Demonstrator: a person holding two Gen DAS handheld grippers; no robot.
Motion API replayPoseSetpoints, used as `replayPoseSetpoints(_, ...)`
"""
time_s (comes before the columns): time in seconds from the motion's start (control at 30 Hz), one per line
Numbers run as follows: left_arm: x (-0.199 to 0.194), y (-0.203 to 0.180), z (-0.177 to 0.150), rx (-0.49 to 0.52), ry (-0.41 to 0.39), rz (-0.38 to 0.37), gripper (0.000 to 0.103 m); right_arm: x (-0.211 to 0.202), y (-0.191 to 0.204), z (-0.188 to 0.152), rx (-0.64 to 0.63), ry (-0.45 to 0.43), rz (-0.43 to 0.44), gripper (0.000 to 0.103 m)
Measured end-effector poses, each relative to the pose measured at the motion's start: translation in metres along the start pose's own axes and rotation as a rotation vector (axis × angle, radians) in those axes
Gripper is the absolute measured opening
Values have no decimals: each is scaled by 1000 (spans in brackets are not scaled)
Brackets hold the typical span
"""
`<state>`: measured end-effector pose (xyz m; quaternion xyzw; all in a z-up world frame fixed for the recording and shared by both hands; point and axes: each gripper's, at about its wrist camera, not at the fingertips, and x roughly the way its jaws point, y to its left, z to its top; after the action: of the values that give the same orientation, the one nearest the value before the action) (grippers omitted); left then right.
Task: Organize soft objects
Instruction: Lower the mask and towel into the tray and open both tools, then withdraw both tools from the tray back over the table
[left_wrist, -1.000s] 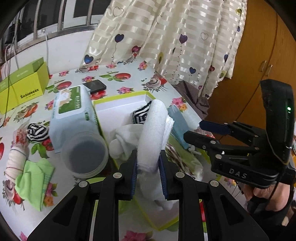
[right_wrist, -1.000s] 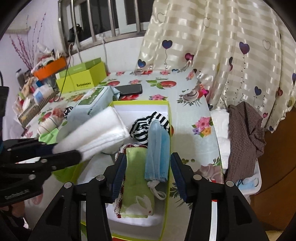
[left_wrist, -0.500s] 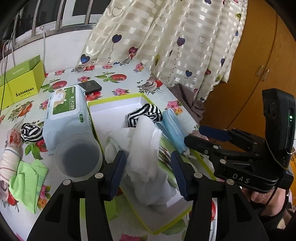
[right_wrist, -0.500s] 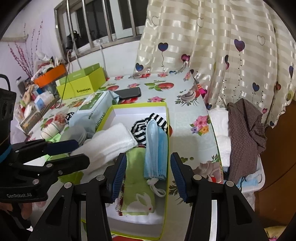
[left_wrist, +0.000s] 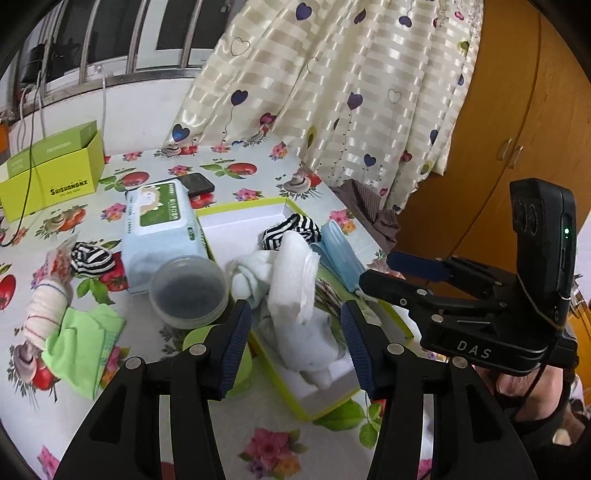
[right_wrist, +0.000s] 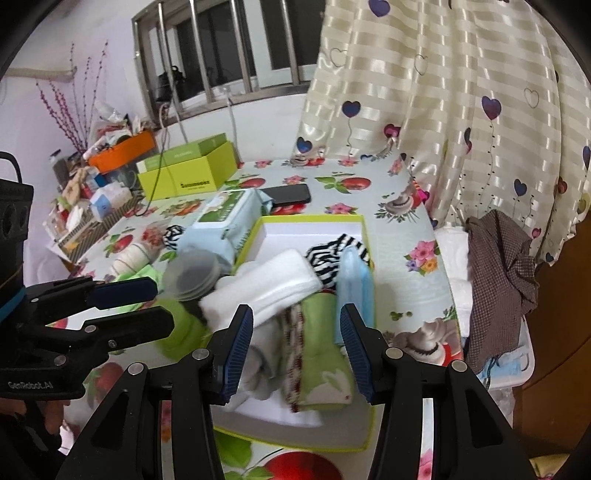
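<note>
A second ago the left gripper (left_wrist: 295, 334) was clamped on the rolled white towel (left_wrist: 293, 277); half a second ago its jaws had parted, and now they stand wider, clear of the cloth on both sides. The towel, freed, has slumped down into the box (left_wrist: 325, 397) ahead of the tongs, leaning over the other white cloth (left_wrist: 251, 275) there. The left gripper has drawn back, so the towel lies further ahead of its tips. From the right gripper (right_wrist: 296, 347) the towel now rests low, just ahead of its left finger (right_wrist: 236, 350)
</note>
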<state>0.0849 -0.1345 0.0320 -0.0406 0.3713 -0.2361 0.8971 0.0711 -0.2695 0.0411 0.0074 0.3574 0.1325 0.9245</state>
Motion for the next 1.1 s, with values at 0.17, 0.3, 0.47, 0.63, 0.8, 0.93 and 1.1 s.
replayPoseSetpoints(0.17,-15,8,-7,-13,-16,7,52,-5,14,-3,4,-4,39,49)
replayPoseSetpoints(0.3,-25,15,-13,-24,-26,23,52,-8,23,-4,6,-8,45,49)
replayPoseSetpoints(0.47,-38,23,-20,-31,-46,65,52,-14,35,-5,2,-15,74,49)
replayPoseSetpoints(0.63,-48,34,-26,-49,-60,101,52,-16,48,-5,-8,-9,83,49)
replayPoseSetpoints(0.8,-55,43,-31,-64,-68,121,52,-14,62,-7,-51,11,70,49)
replayPoseSetpoints(0.93,-59,50,-35,-72,-69,146,52,-13,72,-6,-84,11,73,49)
replayPoseSetpoints(1.1,-64,61,-39,-91,-73,166,52,-8,84,-8,-120,31,80,49)
